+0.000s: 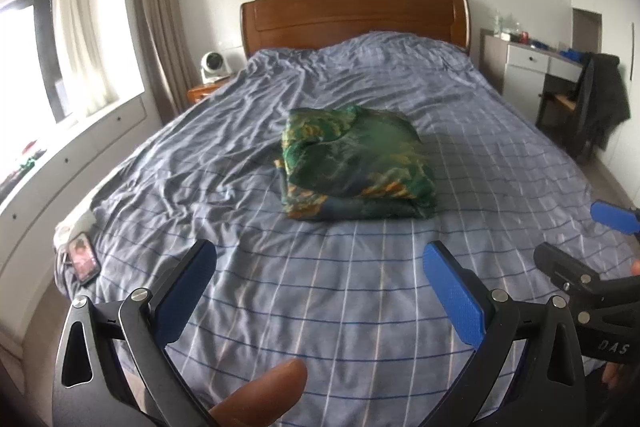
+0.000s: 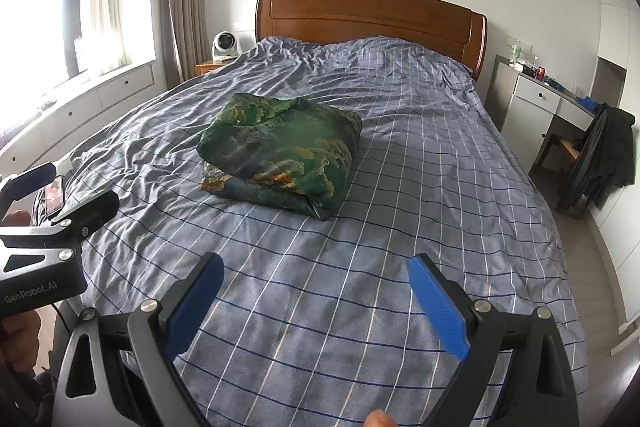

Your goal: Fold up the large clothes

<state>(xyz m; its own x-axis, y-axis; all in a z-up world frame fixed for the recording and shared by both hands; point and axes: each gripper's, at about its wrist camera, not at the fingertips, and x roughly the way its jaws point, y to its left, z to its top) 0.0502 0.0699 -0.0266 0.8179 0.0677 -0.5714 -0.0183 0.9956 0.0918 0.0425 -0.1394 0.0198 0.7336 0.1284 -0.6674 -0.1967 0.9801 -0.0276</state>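
A green and gold patterned garment (image 1: pixel 356 163) lies folded in a thick bundle in the middle of the bed (image 1: pixel 280 291); it also shows in the right wrist view (image 2: pixel 280 155). My left gripper (image 1: pixel 320 259) is open and empty, held above the near part of the bed, well short of the bundle. My right gripper (image 2: pixel 316 271) is open and empty too, at about the same distance. The right gripper shows at the right edge of the left wrist view (image 1: pixel 584 239), and the left gripper at the left edge of the right wrist view (image 2: pixel 60 187).
The bed (image 2: pixel 360 307) has a blue checked cover and a wooden headboard (image 1: pixel 352 19). A phone (image 1: pixel 83 259) lies at the bed's near left corner. A desk and a chair with a dark jacket (image 1: pixel 600 103) stand on the right. A small fan (image 1: pixel 214 65) sits on the nightstand.
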